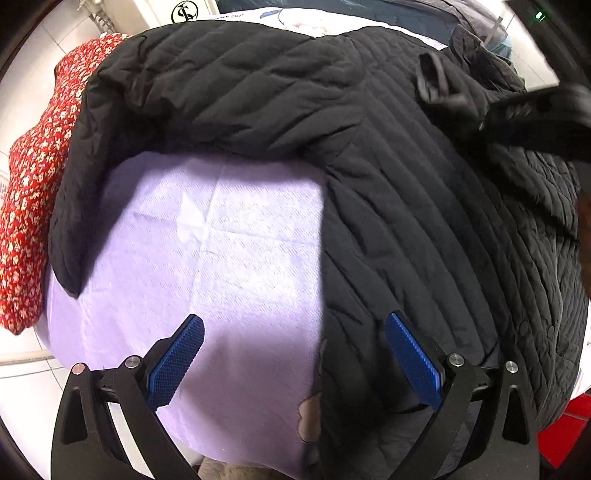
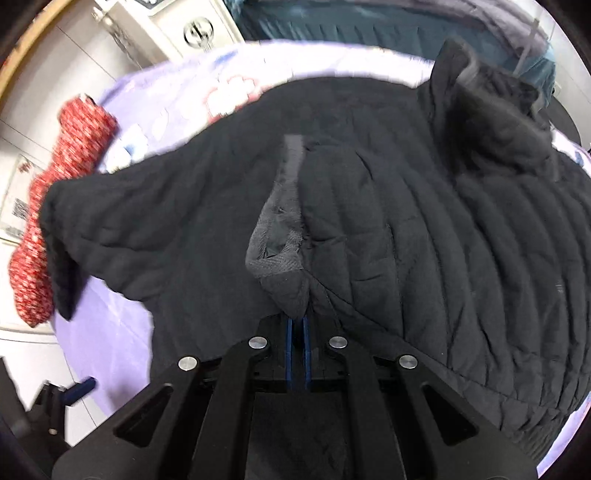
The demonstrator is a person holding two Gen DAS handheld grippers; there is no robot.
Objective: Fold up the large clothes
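Observation:
A black quilted jacket lies spread on a lilac sheet, one sleeve curving to the left. My left gripper is open and empty, low over the sheet at the jacket's near edge. My right gripper is shut on a fold of the black jacket with a grey lining strip, and lifts it. In the left wrist view the right gripper shows blurred at the upper right over the jacket.
A red floral garment lies at the sheet's left edge, also in the right wrist view. White tiled floor lies to the left. Dark blue bedding is at the back. A red object sits at the lower right.

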